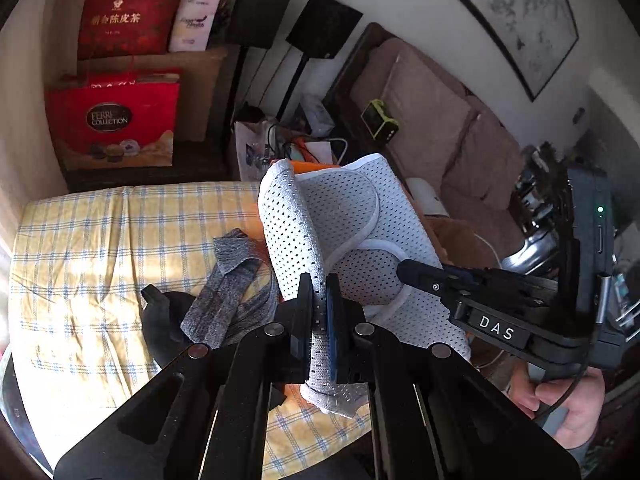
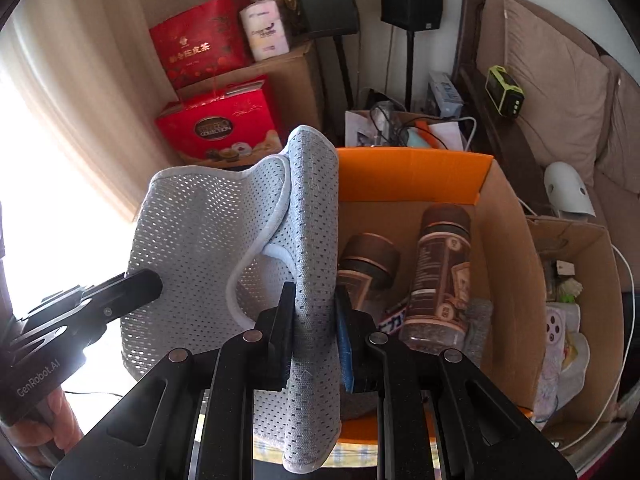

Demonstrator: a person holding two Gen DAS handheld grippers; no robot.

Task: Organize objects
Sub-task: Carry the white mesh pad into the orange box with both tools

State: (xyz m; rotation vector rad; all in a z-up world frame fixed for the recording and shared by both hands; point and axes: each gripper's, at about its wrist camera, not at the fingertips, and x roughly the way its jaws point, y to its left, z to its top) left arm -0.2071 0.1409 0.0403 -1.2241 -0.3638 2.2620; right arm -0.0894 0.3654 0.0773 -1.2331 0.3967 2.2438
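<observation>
A light grey mesh garment (image 1: pixel 340 216) hangs between both grippers, held above the bed and the box edge. My left gripper (image 1: pixel 319 304) is shut on one folded edge of it. My right gripper (image 2: pixel 314 320) is shut on the other edge of the garment (image 2: pixel 200 232); it shows from the right in the left wrist view (image 1: pixel 404 270). An orange-rimmed cardboard box (image 2: pixel 412 172) lies just beyond the garment, holding two brown bottles (image 2: pixel 440 276) and a grey cloth (image 2: pixel 478 320). A grey knit garment (image 1: pixel 228 276) and a black item (image 1: pixel 164 320) lie on the yellow checked bed (image 1: pixel 100 248).
A second cardboard box (image 2: pixel 580 280) with small items stands right of the orange one. Red gift boxes (image 1: pixel 116 120), two black speakers on stands (image 1: pixel 320 28) and a brown sofa (image 1: pixel 440 128) lie beyond. Cables and clutter (image 1: pixel 296 148) sit behind the bed.
</observation>
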